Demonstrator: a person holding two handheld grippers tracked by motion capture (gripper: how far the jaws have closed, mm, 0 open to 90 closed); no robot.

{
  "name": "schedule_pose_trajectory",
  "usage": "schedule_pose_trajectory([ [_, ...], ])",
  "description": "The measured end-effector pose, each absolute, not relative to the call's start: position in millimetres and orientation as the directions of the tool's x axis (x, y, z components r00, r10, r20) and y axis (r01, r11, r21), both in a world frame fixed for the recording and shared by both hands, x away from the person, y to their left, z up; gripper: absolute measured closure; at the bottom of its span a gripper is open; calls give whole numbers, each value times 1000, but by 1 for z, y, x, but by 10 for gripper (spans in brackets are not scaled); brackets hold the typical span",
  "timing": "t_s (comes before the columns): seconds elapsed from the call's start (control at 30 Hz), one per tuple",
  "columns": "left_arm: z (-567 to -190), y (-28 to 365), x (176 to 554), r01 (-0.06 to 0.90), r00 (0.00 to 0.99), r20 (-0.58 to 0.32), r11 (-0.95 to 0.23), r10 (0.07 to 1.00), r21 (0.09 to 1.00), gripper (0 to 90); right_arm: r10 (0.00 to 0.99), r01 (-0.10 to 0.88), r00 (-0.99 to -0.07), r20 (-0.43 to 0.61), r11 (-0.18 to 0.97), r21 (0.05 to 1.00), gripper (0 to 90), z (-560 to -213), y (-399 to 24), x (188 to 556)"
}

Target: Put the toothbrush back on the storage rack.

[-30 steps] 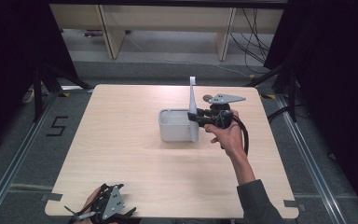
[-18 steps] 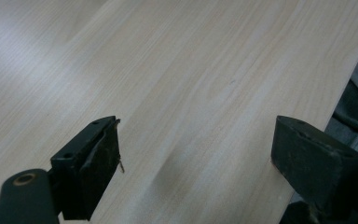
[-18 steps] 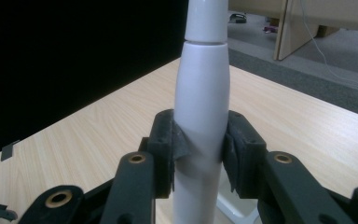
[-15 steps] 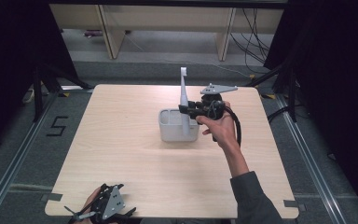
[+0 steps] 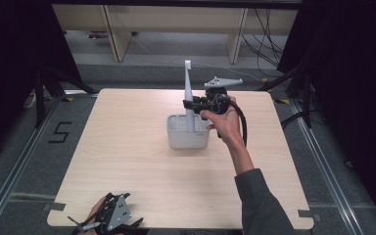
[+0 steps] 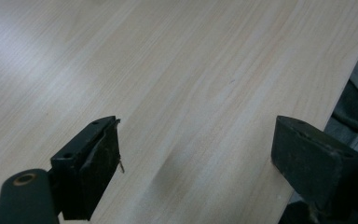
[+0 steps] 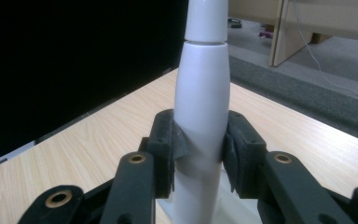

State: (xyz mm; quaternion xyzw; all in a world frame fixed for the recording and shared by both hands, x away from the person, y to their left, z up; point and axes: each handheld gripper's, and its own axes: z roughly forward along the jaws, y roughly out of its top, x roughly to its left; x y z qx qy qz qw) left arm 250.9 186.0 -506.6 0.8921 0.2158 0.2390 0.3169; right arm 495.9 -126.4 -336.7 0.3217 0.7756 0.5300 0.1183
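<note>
A: Lower left of the high view, at the table's [image 5: 127, 147] near edge: left gripper [image 5: 108, 220] parked low in the person's hand. Its own view shows both jaws spread wide over bare wood, nothing between them.

B: Any change there?

A: None against the earlier frames. Moving right, centre of the frame: grey holder box [image 5: 187, 132] standing on the table, same spot as before.

B: And the toothbrush?

A: White electric toothbrush [image 5: 189, 98], upright, head up, its lower end at the holder's right-hand compartment. A second ago it sat lower and further right; now it stands taller in the frame, shifted left.

B: Held by?

A: Right gripper [image 5: 192, 104], just right of it, clamped on the handle. In the right gripper view both pads [image 7: 165, 149] press the white body [image 7: 201, 116] from either side.

B: Meaning?

A: My reading: it is coming out of the holder, not going in. Whether the base has cleared the rim, I cannot tell. The box has not tipped.
</note>
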Motion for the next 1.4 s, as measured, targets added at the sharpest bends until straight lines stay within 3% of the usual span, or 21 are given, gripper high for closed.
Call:
schedule_pose_trajectory([
  [0.67,-506,186,251,230,791,295,-708,535,668,149,679,360,-728,95,260,896,670,-352,-122,524],
  [1.13,-507,186,251,230,782,304,-705,545,671,149,688,427,-716,119,296,855,670,-377,-114,527],
  [1.2,-507,186,251,230,784,302,-705,543,671,149,684,386,-727,62,332,861,670,-379,-114,529],
  [1.4,-506,186,251,228,782,306,-706,543,670,149,678,397,-733,60,355,846,669,-389,-111,529],
])
